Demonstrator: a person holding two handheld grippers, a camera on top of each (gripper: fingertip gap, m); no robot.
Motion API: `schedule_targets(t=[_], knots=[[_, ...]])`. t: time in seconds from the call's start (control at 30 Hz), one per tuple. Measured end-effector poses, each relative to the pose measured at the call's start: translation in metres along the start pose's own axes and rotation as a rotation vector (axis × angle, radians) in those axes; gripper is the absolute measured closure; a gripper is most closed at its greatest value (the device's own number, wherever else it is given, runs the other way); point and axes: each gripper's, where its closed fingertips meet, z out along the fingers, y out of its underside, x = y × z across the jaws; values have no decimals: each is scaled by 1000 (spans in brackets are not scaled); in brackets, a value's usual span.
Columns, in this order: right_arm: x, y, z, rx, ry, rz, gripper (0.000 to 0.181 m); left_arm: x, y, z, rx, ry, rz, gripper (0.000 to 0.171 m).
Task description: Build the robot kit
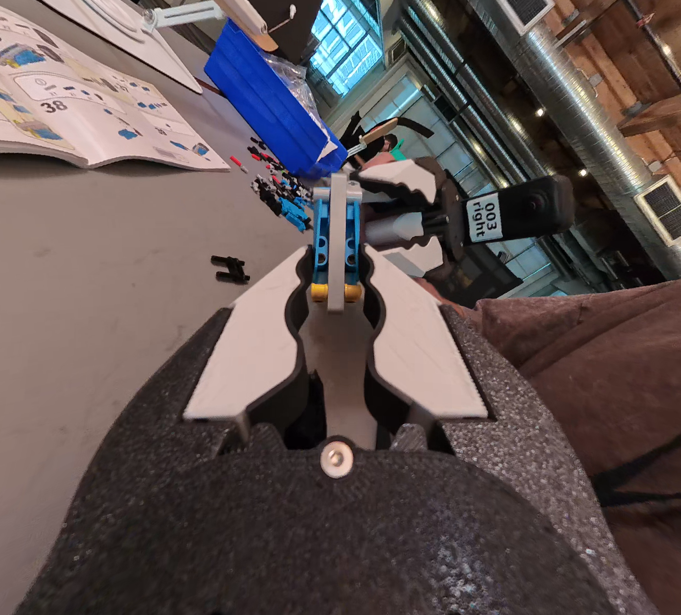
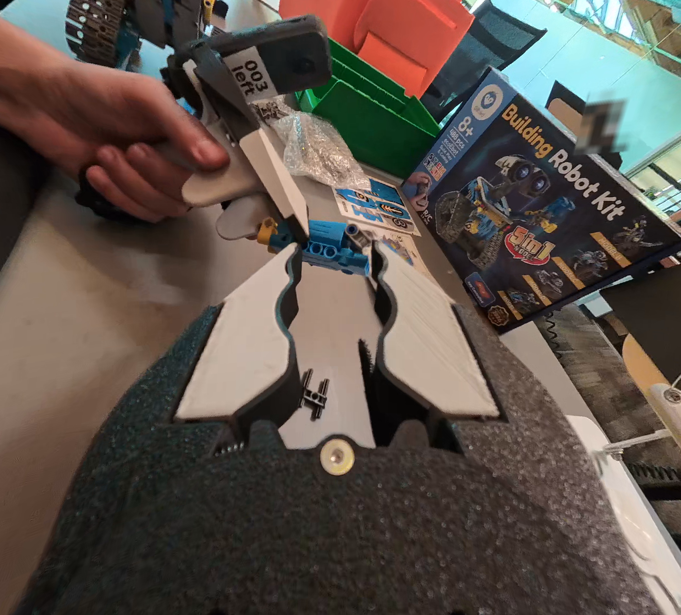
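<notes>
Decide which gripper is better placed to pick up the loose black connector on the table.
Probably right: the black connector lies just beneath the right gripper, whose jaws stand apart. The left gripper is clamped on the brick assembly.

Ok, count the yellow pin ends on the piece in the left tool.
2: one yellow pin end left of the grey beam, one right of it, at the near end of the piece. More may be hidden on its far side.
</notes>
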Motion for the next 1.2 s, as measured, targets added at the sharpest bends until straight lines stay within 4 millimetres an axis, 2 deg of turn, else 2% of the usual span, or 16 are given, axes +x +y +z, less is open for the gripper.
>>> schedule_targets(t=[0.13,0.3,0.6,0.67,0.73,0.8,0.9,1.03,1.2], knots=[[-8,9,-1,-49,-56,-18,140,-3,10,4,-57,-45,44,148],[-10,11,-1,-76,-40,-66,141,-6,12,4,-66,-58,28,148],[-14,11,4,-81,-69,37,142,-8,13,-1,-55,-76,20,148],[-13,13,1,-74,-100,107,141,-14,12,0,-60,-145,91,148],[-12,15,-4,-67,-172,240,132,-29,10,-5,-72,-293,211,148],[0,18,-6,-67,-150,302,148,-29,10,-6,-85,-359,326,148],[5,29,-3,-112,-77,210,166,-31,15,-3,-134,-431,457,148],[-8,37,5,-165,-72,109,163,-30,19,0,-158,-426,468,148],[-8,38,5,-194,-39,7,163,-33,21,0,-174,-445,481,148]])
